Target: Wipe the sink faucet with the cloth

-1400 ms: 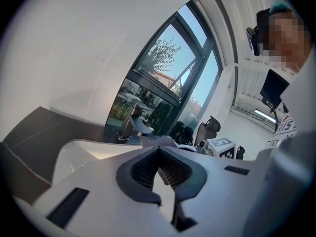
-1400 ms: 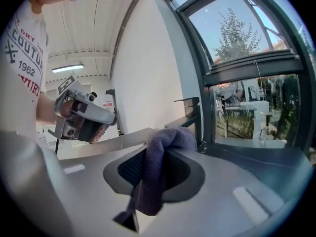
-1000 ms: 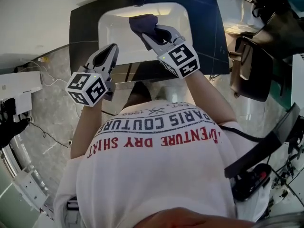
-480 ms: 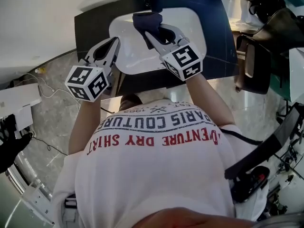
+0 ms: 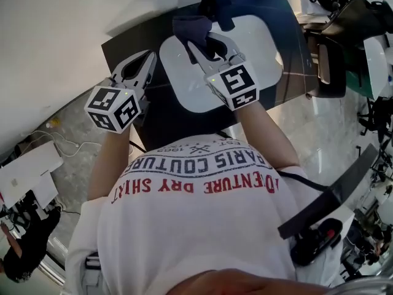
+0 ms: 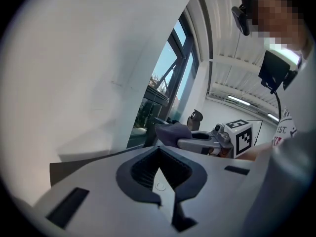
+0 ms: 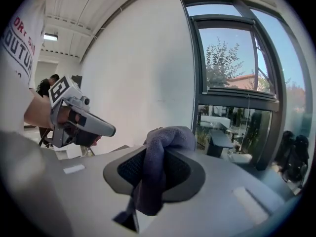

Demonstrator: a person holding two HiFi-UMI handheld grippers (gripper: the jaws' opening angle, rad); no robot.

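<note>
A dark purple cloth (image 5: 189,26) is bunched at the tip of my right gripper (image 5: 196,40), which is shut on it over the back of the white sink (image 5: 245,48). The dark faucet (image 5: 216,3) rises just beyond the cloth; whether they touch cannot be told. In the right gripper view the cloth (image 7: 157,168) hangs pinched between the jaws. My left gripper (image 5: 147,58) hovers over the dark counter (image 5: 132,45) left of the basin, shut and empty. From the left gripper view, the shut jaws of the left gripper (image 6: 159,171) point towards the right gripper (image 6: 205,143) and the cloth (image 6: 172,132).
A white wall (image 5: 55,35) runs close along the left. A dark chair (image 5: 331,66) stands right of the counter. Cables lie on the marble floor (image 5: 67,158) at lower left. A large window (image 7: 232,83) fills the wall behind the sink.
My right gripper has carried the cloth towards the back of the basin, up to the faucet. The left gripper has stayed beside the basin.
</note>
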